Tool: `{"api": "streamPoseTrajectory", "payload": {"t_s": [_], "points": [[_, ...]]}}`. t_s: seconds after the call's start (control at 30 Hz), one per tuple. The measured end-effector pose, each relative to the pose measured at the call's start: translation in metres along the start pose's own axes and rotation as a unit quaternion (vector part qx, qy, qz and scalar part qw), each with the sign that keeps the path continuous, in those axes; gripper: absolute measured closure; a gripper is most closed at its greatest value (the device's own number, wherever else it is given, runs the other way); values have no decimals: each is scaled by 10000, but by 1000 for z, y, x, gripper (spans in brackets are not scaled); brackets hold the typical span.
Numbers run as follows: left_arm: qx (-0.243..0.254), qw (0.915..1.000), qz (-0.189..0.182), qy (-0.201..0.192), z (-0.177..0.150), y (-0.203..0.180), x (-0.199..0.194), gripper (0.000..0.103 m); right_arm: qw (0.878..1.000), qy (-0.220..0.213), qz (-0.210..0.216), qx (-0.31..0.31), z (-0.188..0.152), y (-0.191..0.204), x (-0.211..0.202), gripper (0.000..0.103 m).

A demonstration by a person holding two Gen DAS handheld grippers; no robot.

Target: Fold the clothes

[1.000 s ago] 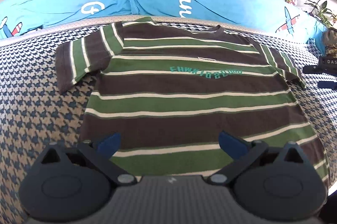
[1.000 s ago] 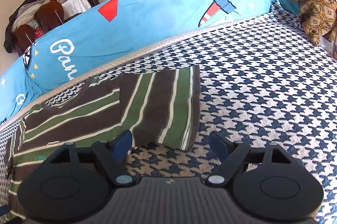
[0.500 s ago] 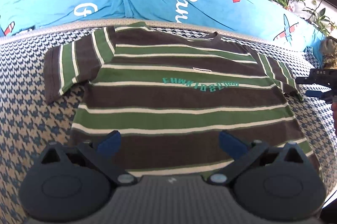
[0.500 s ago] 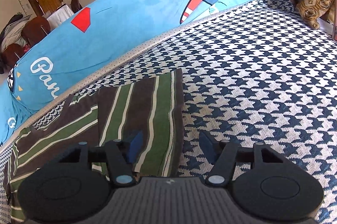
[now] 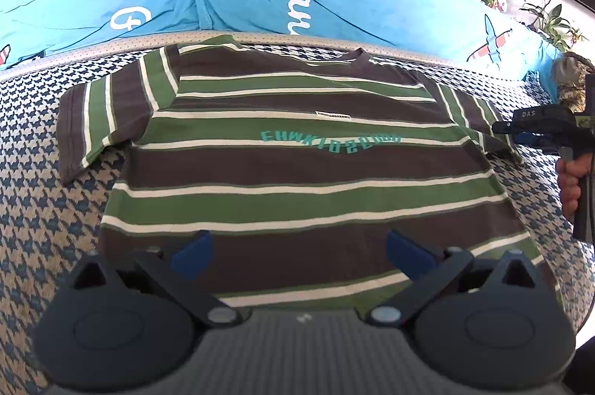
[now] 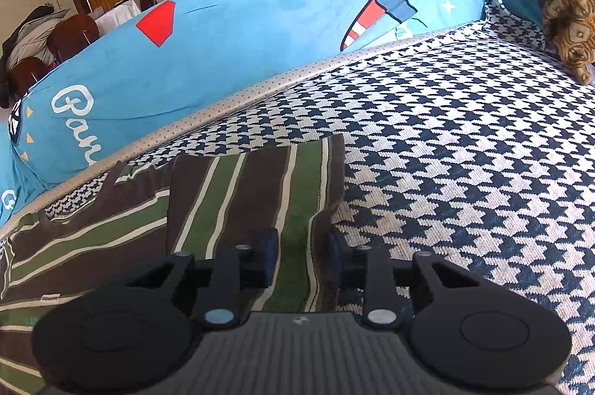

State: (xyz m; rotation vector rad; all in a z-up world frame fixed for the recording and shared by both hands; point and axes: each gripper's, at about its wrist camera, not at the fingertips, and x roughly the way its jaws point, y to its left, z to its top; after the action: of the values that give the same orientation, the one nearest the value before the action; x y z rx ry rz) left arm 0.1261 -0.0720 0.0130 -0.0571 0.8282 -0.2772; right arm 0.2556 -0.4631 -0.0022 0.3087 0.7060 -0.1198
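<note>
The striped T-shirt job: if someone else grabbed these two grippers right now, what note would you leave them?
Left gripper: open, hovering over the striped T-shirt near its hem.
Right gripper: jaws narrowed around a bunched-up ridge at the right sleeve; whether the grip is firm is unclear.
T-shirt lies flat, print up, on the houndstooth cover.
Done: no fold.
Left: fold sleeves in, then the body.

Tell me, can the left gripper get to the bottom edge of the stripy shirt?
Probably yes. The left gripper hangs open right over the hem of the striped T-shirt, which lies flat on the houndstooth cover. Nothing sits between them.
</note>
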Motion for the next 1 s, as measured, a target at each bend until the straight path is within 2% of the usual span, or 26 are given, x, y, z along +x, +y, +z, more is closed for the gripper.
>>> {"api": "streamPoseTrajectory", "payload": {"t_s": [0.2,0.4,1.0], "points": [[24,10000,-11,5,-1,-2,0,0,10000,-26,10,-6,0,1,2,93],[15,10000,18,13,-1,-2,1,0,9999,-133,-33,39,1,6,-1,94],[-45,10000,71,38,-2,3,0,0,9977,-427,533,-21,6,43,-11,94]]}}
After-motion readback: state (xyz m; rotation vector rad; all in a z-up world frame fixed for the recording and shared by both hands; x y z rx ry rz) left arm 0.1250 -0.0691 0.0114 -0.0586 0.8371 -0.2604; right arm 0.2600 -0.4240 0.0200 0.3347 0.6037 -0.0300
